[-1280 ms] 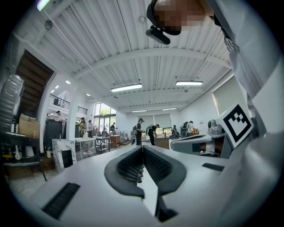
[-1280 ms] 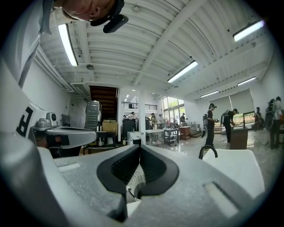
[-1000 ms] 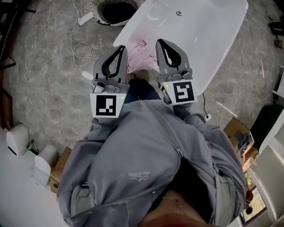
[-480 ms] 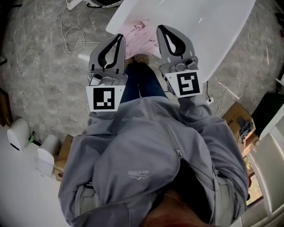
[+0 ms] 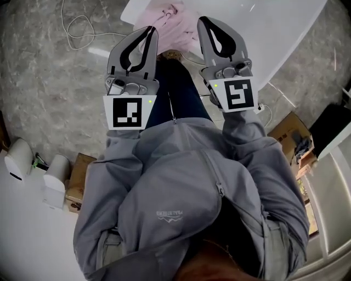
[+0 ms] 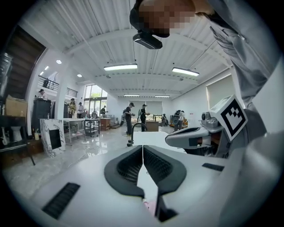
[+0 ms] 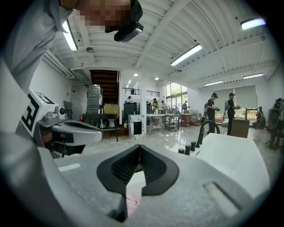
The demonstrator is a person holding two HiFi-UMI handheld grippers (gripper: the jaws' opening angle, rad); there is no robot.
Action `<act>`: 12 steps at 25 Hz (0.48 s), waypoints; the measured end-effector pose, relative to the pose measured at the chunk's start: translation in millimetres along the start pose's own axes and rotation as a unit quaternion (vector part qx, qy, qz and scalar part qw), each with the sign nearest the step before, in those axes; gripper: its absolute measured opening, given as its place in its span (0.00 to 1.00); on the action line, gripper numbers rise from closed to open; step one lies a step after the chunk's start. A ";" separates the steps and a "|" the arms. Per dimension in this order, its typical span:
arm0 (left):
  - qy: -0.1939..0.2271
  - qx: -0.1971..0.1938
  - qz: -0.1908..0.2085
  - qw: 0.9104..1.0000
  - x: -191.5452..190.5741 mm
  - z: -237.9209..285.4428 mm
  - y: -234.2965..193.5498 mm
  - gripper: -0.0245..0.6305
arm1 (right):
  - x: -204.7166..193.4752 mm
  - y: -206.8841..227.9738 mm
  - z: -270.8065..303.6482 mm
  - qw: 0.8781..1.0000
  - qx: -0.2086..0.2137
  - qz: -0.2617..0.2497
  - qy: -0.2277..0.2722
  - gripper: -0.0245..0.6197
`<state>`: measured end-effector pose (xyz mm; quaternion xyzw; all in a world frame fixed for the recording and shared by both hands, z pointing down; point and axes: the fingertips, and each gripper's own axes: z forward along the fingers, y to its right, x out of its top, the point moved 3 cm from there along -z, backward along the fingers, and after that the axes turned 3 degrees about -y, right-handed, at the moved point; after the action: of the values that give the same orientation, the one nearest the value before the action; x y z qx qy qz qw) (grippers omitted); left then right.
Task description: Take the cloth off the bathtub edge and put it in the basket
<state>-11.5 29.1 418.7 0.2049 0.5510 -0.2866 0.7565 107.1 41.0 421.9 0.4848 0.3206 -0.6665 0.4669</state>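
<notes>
L gripper & R gripper both shut, empty, tips flanking pink cloth on bathtub near edge, open floor left of bathtub

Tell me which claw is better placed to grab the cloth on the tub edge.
Left, narrowly. In the head view the left claw overlaps the pink cloth; the right claw sits beside its edge. Both are shut.

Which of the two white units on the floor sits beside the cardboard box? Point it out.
The right-hand white unit, against the cardboard box; the other unit stands apart, leftward.
</notes>
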 end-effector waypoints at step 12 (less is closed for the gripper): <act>-0.042 -0.022 -0.011 0.999 -81.5 13.2 15.6 0.05 | -71.9 0.7 10.8 1.000 0.002 -0.013 -0.023 0.05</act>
<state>-10.4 49.5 500.3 0.1704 0.5272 -0.2910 0.7800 110.8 53.6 493.4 0.4662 0.3148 -0.6843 0.4640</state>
